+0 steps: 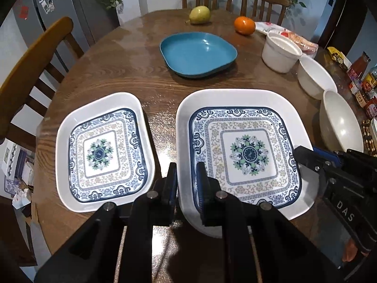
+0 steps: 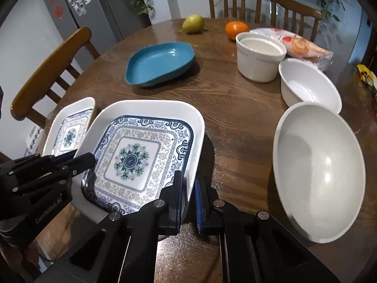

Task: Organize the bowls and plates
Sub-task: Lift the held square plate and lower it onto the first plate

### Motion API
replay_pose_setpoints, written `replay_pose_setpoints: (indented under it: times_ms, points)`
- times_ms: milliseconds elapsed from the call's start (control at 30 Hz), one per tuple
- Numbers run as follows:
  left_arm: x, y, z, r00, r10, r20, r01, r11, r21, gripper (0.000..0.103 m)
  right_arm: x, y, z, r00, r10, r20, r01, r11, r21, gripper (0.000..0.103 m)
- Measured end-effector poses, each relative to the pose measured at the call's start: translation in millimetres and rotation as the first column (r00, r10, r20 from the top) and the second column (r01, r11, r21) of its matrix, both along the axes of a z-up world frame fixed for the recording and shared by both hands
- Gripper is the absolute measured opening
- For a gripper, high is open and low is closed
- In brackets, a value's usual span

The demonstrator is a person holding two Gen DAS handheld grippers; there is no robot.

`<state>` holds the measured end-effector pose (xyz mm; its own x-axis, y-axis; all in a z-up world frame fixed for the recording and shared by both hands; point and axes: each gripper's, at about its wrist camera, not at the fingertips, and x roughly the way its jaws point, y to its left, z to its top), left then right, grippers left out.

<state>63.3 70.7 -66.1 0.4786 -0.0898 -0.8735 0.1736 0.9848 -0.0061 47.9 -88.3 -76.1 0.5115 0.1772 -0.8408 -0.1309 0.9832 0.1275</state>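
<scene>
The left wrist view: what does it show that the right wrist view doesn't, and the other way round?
Only the left wrist view shows the small patterned plate whole and the sauce bottles at the table's right edge. Only the right wrist view shows the big white bowl whole. Both show the large patterned plate gripped on opposite rims by the left gripper and right gripper, plus the blue dish, pear, orange and white pot.

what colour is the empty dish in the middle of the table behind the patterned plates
The dish is plain teal blue, inside and out; the left wrist view shows it best.
</scene>
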Motion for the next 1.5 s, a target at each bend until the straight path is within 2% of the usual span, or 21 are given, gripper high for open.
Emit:
replay_pose_setpoints:
  times_ms: [400, 700, 1167, 1500]
  points:
    - [-20, 1, 34, 0.994, 0.025, 0.105, -0.026, 1.0, 0.003, 0.013, -20, -1, 34, 0.996, 0.019, 0.087, -0.02, 1.0, 0.004, 0.011]
    - [-27, 12, 46, 0.987, 0.068, 0.145, -0.071, 0.997, 0.017, 0.013, -23, 13, 47, 0.99, 0.058, 0.125, -0.06, 0.998, 0.01, 0.011]
    - [-28, 51, 51, 0.971, 0.168, 0.169, -0.174, 0.984, 0.022, 0.013, -15, 48, 53, 0.98, 0.14, 0.142, -0.143, 0.99, 0.007, 0.011]
    - [-20, 87, 43, 0.954, 0.255, 0.16, -0.263, 0.964, 0.029, 0.013, 4, 93, 47, 0.966, 0.225, 0.129, -0.227, 0.974, 0.001, 0.011]
